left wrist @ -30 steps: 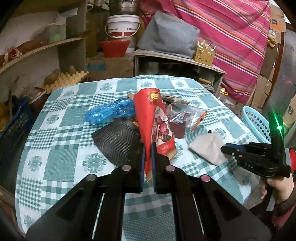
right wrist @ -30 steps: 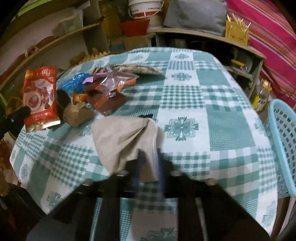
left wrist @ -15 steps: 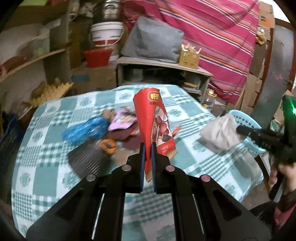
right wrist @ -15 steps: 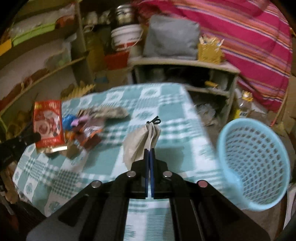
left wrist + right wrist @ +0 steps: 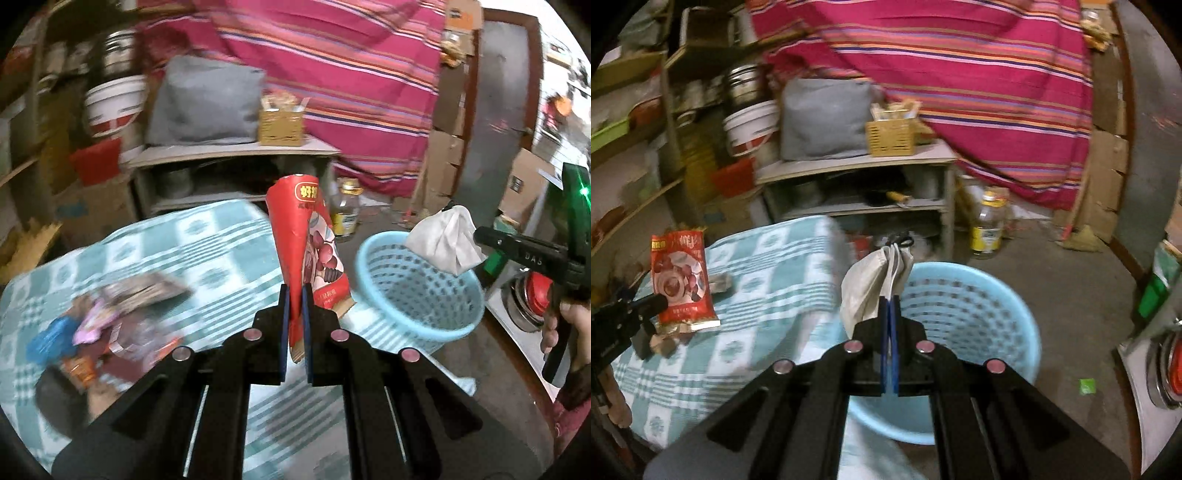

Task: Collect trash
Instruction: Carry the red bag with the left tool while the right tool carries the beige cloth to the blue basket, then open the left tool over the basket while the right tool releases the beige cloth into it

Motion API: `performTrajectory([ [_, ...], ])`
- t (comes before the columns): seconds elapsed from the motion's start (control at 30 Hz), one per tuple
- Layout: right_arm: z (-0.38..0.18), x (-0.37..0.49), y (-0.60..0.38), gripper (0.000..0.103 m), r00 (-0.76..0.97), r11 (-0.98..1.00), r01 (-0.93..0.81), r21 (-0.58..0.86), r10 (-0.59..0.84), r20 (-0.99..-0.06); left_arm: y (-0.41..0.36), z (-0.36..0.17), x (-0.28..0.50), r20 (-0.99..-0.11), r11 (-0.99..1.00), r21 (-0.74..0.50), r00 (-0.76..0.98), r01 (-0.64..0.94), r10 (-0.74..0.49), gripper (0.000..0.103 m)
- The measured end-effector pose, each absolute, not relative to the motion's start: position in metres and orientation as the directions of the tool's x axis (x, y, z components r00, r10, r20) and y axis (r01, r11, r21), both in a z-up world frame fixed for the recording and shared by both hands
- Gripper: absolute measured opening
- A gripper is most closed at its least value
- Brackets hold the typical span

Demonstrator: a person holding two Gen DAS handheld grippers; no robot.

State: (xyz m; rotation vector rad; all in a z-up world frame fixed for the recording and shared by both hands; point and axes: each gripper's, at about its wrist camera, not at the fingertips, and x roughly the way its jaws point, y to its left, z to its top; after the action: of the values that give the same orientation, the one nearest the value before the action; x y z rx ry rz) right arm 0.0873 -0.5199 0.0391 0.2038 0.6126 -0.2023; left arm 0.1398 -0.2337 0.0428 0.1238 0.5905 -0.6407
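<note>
while nothing shows inside the basket (image 5: 1015,332) yet, sits early in the job. right gripper (image 5: 891,306) clamped on a pale cloth (image 5: 866,284), held over the basket's near rim. left gripper (image 5: 295,299) clamped on a red packet (image 5: 310,236), above the table (image 5: 207,240) edge just beside the basket. leaves both to drop in, then the wrappers (image 5: 110,321) heaped on the table, well apart from the basket.
</note>
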Motion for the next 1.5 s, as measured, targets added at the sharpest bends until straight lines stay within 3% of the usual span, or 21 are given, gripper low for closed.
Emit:
performTrajectory([
  [0.4,0.02,0.076,-0.579,0.001,0.762,0.931,0.348,0.113,-0.21,-0.613,-0.369,0.027,0.137,-0.578,0.725,-0.021,0.584,0.688,-0.57,0.005],
  [0.77,0.011,0.081,-0.598,0.001,0.752,0.922,0.368,0.119,-0.22,-0.621,-0.411,0.009,0.153,-0.611,0.718,-0.018,0.561,0.696,-0.559,0.008],
  [0.8,0.011,0.082,-0.598,0.001,0.753,0.923,0.367,0.12,-0.219,-0.62,-0.411,0.009,0.155,-0.612,0.72,-0.018,0.562,0.694,-0.557,0.014],
  [0.93,0.011,0.084,-0.596,0.001,0.754,0.923,0.366,0.119,-0.219,-0.619,-0.406,0.012,0.158,-0.602,0.735,-0.03,0.575,0.677,-0.554,0.052],
  [1.07,0.011,0.087,-0.594,0.001,0.752,0.924,0.365,0.113,-0.221,-0.621,-0.385,0.022,0.16,-0.583,0.761,-0.041,0.603,0.647,-0.545,0.067],
  [1.13,0.01,0.09,-0.592,0.001,0.75,0.925,0.364,0.108,-0.223,-0.622,-0.372,0.027,0.16,-0.57,0.777,-0.048,0.622,0.628,-0.537,0.079],
  [1.37,0.002,0.112,-0.585,0.004,0.731,0.927,0.364,0.09,-0.224,-0.645,-0.305,0.053,0.163,-0.528,0.849,-0.047,0.709,0.526,-0.468,0.096],
  [1.4,-0.002,0.117,-0.584,0.005,0.717,0.925,0.373,0.078,-0.233,-0.657,-0.295,0.057,0.163,-0.523,0.859,-0.039,0.722,0.51,-0.453,0.097],
  [1.43,-0.004,0.119,-0.582,0.021,0.71,0.923,0.377,0.073,-0.237,-0.663,-0.288,0.059,0.163,-0.518,0.866,-0.032,0.733,0.499,-0.441,0.097],
  [1.47,-0.006,0.12,-0.581,0.057,0.707,0.922,0.38,0.07,-0.24,-0.666,-0.276,0.062,0.163,-0.513,0.876,-0.02,0.747,0.483,-0.423,0.097],
  [1.5,-0.007,0.119,-0.579,0.073,0.707,0.92,0.386,0.068,-0.248,-0.662,-0.267,0.064,0.163,-0.51,0.883,-0.009,0.758,0.469,-0.407,0.098],
])
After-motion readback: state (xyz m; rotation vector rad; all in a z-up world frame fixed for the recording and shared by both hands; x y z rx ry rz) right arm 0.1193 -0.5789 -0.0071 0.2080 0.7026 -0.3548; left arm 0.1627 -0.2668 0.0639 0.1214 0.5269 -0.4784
